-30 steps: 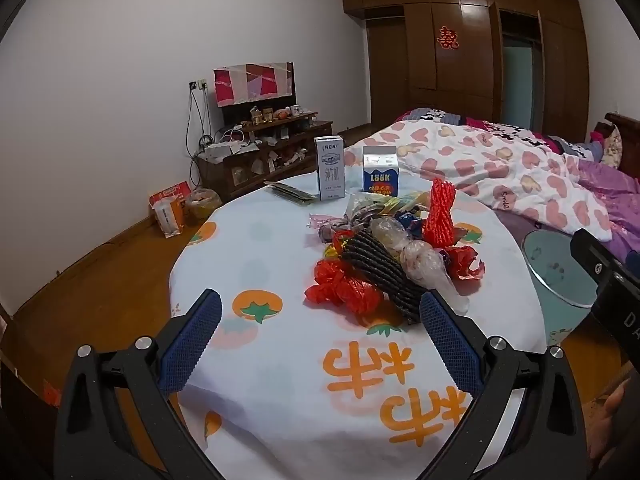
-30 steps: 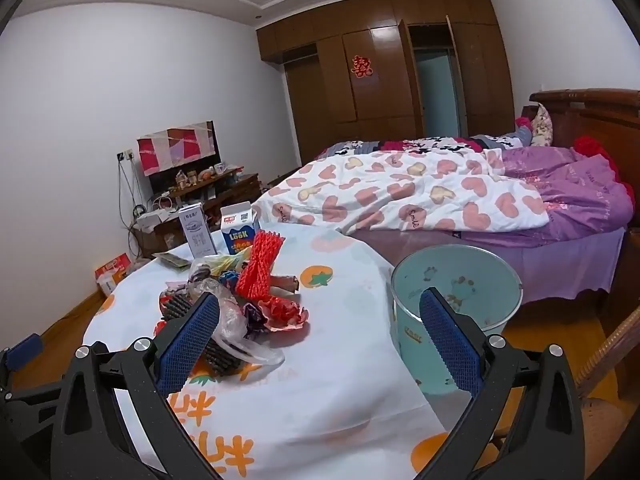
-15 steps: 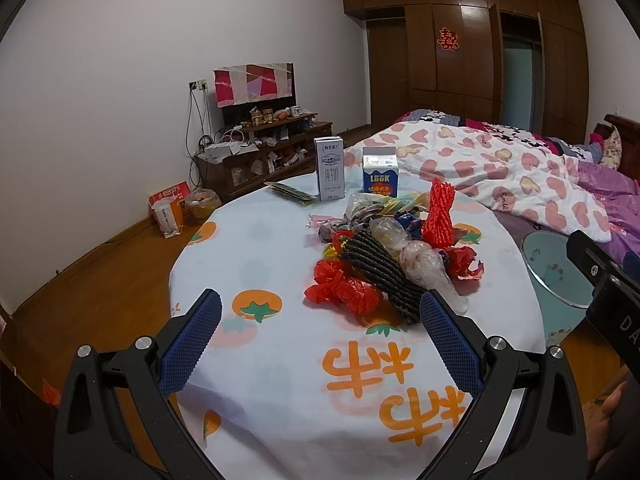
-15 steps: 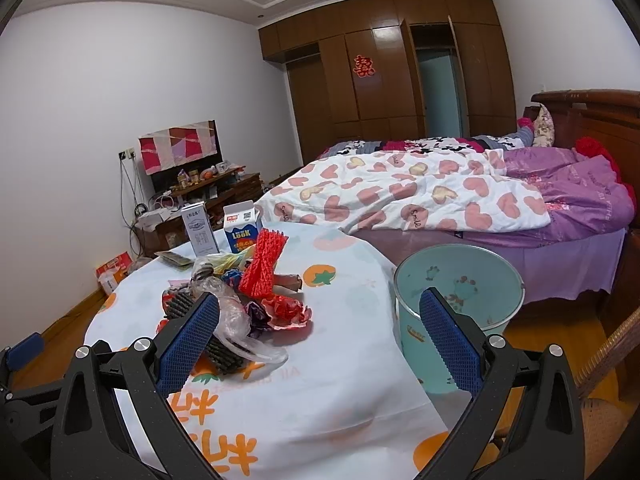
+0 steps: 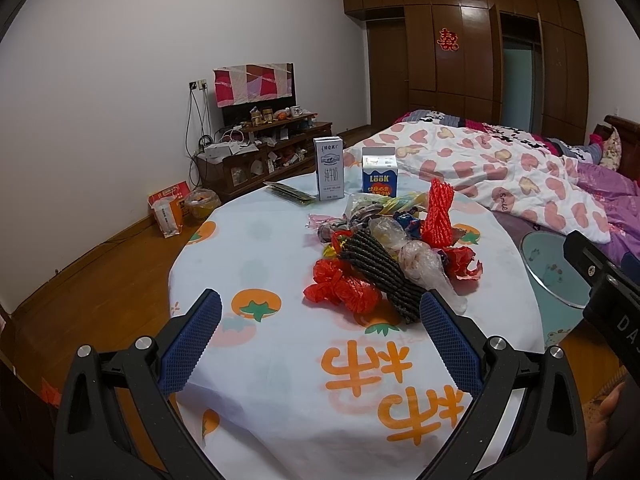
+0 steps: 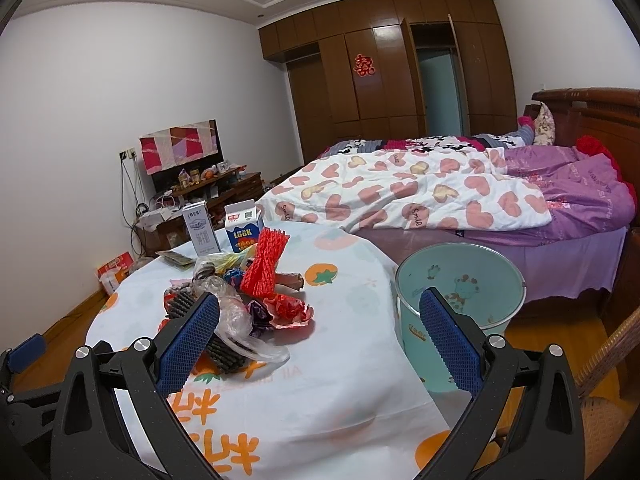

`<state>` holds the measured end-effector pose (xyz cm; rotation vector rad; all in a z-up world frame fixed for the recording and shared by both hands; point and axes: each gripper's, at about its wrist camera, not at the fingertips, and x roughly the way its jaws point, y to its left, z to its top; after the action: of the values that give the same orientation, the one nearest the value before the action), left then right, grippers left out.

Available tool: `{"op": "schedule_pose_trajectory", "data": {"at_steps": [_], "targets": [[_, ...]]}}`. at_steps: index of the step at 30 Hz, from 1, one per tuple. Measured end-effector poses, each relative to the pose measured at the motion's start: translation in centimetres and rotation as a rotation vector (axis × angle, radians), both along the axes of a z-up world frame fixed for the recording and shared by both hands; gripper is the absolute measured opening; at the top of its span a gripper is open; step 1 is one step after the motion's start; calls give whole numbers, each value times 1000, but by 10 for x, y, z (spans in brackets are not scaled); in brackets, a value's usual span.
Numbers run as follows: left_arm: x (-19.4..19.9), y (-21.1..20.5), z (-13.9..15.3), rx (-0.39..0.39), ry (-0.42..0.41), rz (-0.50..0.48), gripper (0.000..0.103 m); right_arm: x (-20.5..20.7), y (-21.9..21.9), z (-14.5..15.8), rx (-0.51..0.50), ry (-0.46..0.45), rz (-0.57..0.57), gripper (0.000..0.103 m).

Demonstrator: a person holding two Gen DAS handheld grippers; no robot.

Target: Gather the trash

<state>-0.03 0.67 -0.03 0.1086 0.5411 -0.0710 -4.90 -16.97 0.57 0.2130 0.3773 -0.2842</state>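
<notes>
left tongs [image 5: 320,320] released, empty, level over near edge of surface [image 5: 248,360] | right tongs [image 6: 320,320] released, empty, level | trash pile [image 5: 384,256] ahead of left tongs, centre of surface: red netting, black ribbed sleeve, clear bags | teal bin [image 6: 460,296] behind right tongs' right finger, beside surface

We see the trash pile [image 5: 394,256] heaped mid-table: crumpled red plastic [image 5: 342,290] at seven o'clock, a dark ribbed foam sleeve [image 5: 378,272] lying diagonally, clear bags [image 5: 424,268] at four, and a red mesh net [image 5: 440,216] standing upright at one. The teal bin [image 6: 460,292] stands open at the table's three o'clock.
</notes>
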Motion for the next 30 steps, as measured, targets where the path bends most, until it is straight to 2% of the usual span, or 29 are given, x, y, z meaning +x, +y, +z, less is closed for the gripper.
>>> {"op": "schedule_pose_trajectory", "data": {"at_steps": [30], "targets": [[0,1,-1,-4,1,5,97,0,2,-2,3,2,-1,98]]}}
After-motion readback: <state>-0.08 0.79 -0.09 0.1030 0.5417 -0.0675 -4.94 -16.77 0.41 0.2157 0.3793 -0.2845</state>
